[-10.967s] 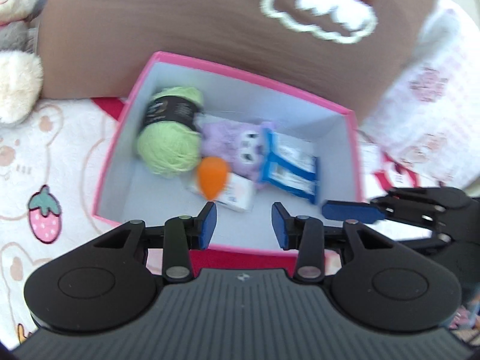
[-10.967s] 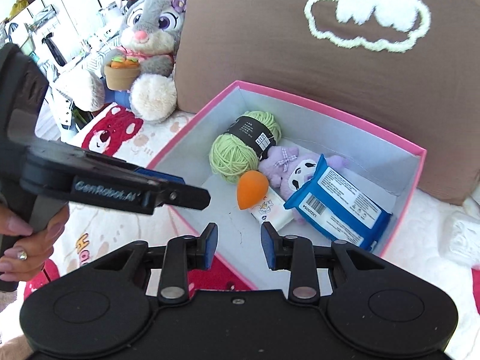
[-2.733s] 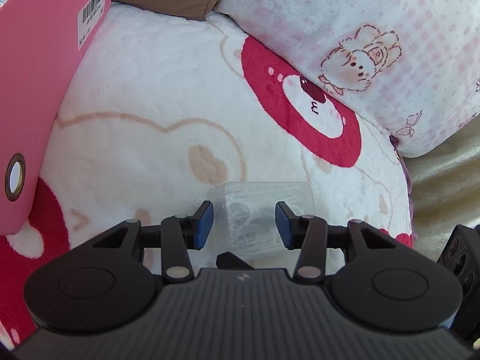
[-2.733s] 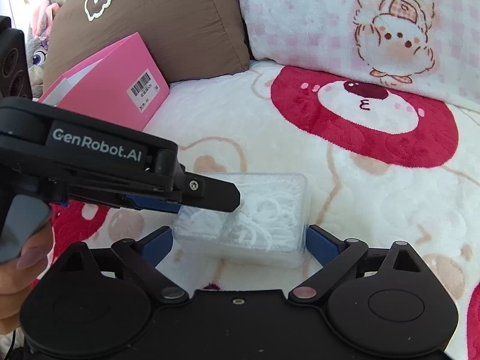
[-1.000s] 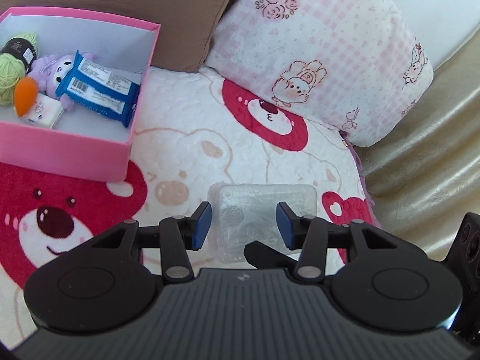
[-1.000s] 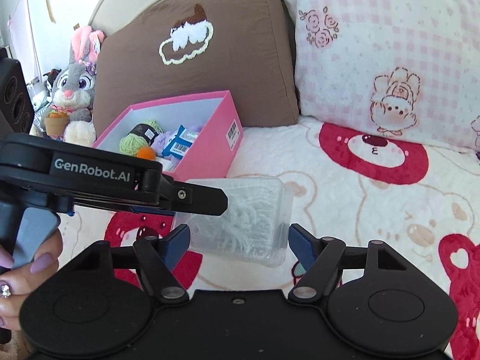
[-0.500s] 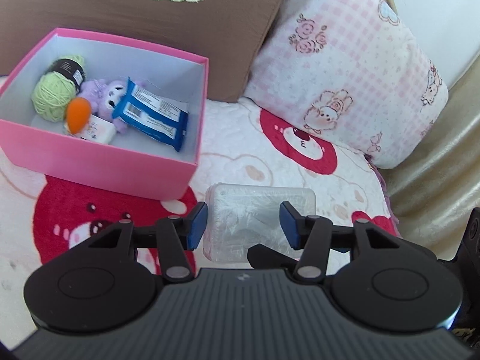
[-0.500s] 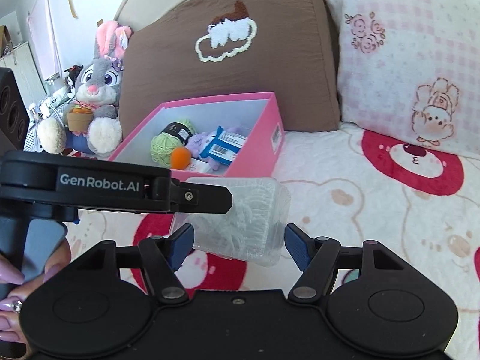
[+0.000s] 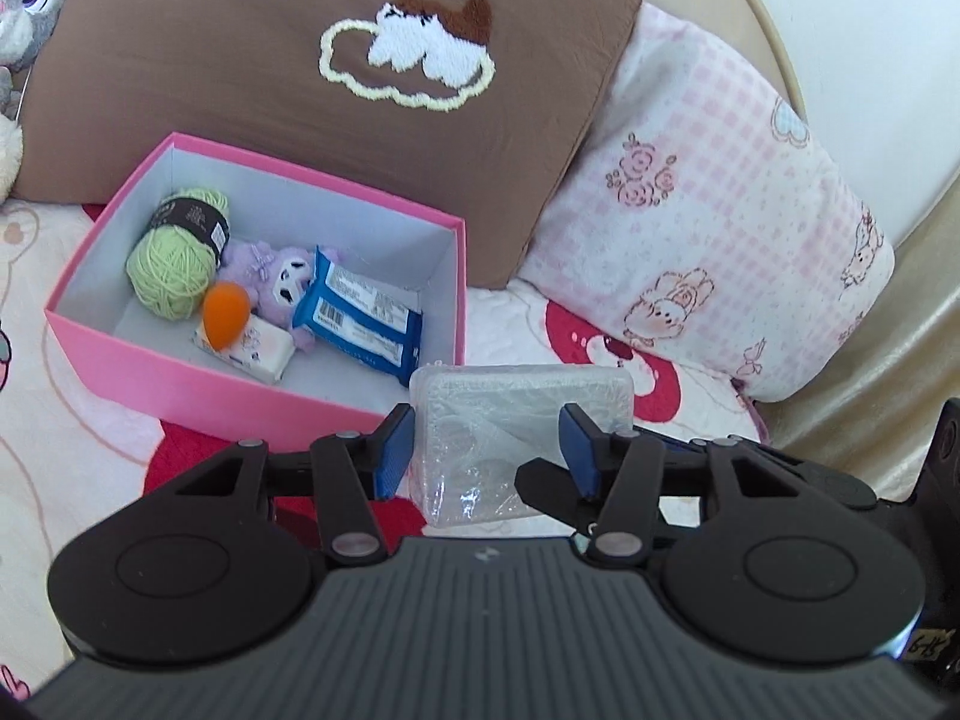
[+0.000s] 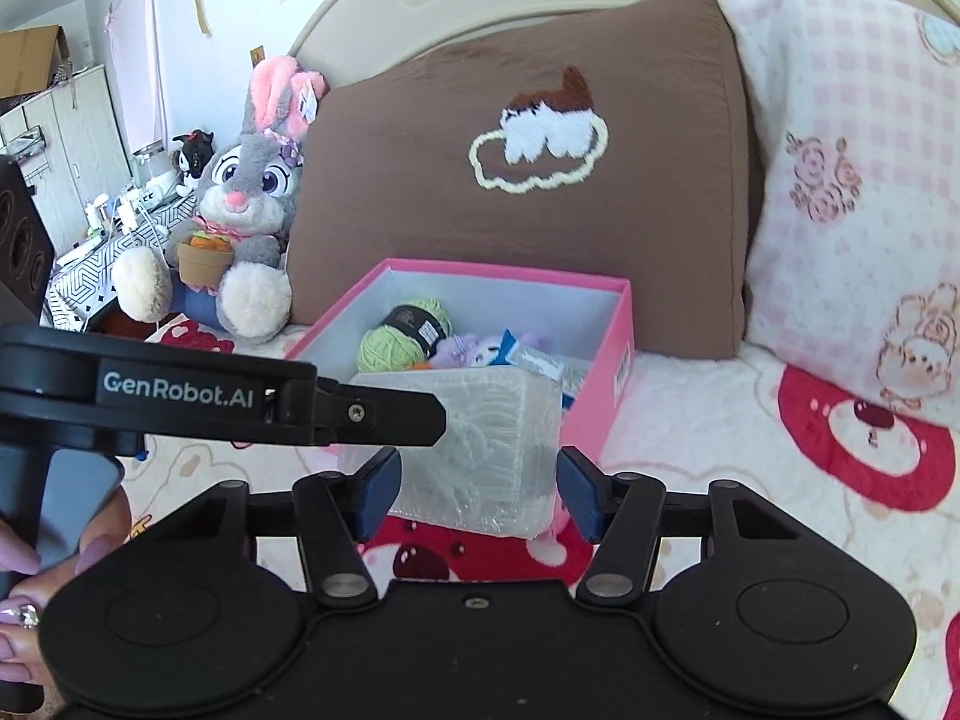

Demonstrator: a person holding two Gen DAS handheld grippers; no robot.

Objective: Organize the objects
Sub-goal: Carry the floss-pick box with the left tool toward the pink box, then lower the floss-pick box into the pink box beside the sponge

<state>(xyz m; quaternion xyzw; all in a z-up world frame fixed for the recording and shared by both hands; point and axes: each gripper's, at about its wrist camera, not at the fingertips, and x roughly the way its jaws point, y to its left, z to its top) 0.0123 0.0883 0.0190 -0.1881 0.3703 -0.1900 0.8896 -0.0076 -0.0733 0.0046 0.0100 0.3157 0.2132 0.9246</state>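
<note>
the left gripper (image 9: 486, 456) is pinching the clear case (image 9: 516, 414), its blue pads pressing on the case's two sides. the case is hanging in the air off the box's (image 9: 258, 402) near right corner, just outside the pink wall, and in the right wrist view it is covering part of the box's front.

the right gripper (image 10: 480, 489) is reaching in from the side away from the box. its jaws are closing with the case between them, and i cannot tell whether the pads are touching it yet.

inside the box, green yarn (image 9: 171, 267) is lying at the left end. an orange sponge (image 9: 225, 312), a purple plush (image 9: 270, 276) and a white packet (image 9: 252, 351) are sitting in the middle, and a blue pack (image 9: 360, 315) is lying toward the right.

a brown pillow (image 9: 300, 90) is leaning right behind the box. a grey bunny (image 10: 246, 210) is sitting off the box's far left corner. a hand (image 10: 24, 570) is gripping the left gripper's handle, well to the left of the box.
</note>
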